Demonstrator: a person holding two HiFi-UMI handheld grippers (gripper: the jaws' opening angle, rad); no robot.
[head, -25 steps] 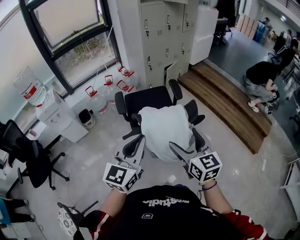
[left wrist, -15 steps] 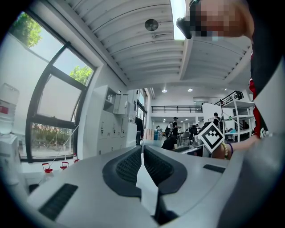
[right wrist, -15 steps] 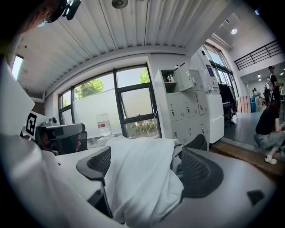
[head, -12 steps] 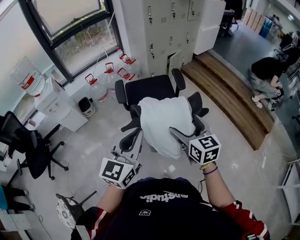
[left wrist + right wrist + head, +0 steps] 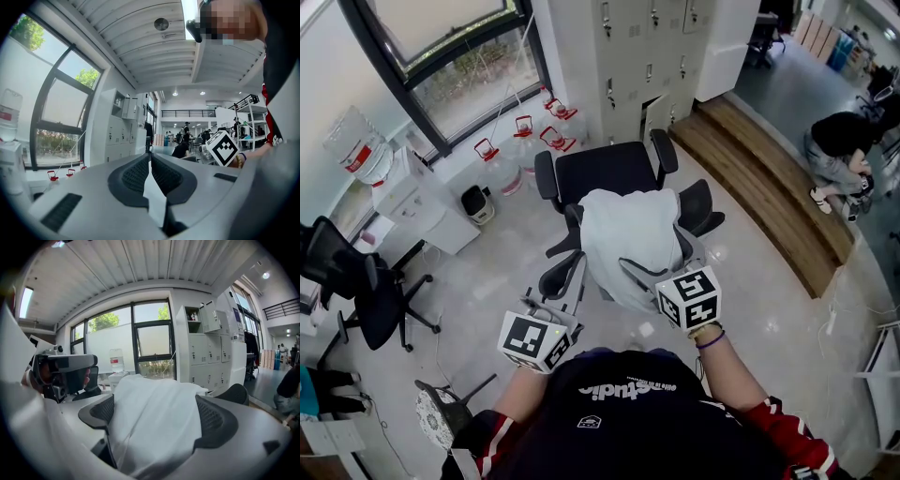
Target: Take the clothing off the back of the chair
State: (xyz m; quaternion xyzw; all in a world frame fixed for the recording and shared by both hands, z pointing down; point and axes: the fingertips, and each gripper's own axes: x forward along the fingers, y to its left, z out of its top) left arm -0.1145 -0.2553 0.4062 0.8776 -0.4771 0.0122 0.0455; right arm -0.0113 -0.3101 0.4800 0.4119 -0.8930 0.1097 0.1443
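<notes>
Over the back of a black chair (image 5: 701,201) in the middle of the pale floor (image 5: 750,281) hangs a white garment (image 5: 633,239), draped down the side that faces the person and covering most of the backrest. The right tool (image 5: 645,272) reaches into the lower part of that cloth. In the right gripper view its jaws stand wide apart, with the white fabric bunched between them and lying against both pads, so it is released rather than clamped. The left tool (image 5: 565,302) hovers just left of the garment, beside the chair's armrest. In the left gripper view its jaws are drawn together with the tips meeting, and only a thin pale sliver shows in the slit behind them; it cannot be told whether that is cloth. Grey lockers (image 5: 647,47) stand beyond the chair, water jugs (image 5: 520,141) sit under the window, and a person (image 5: 844,145) crouches on the wooden step at the right.
</notes>
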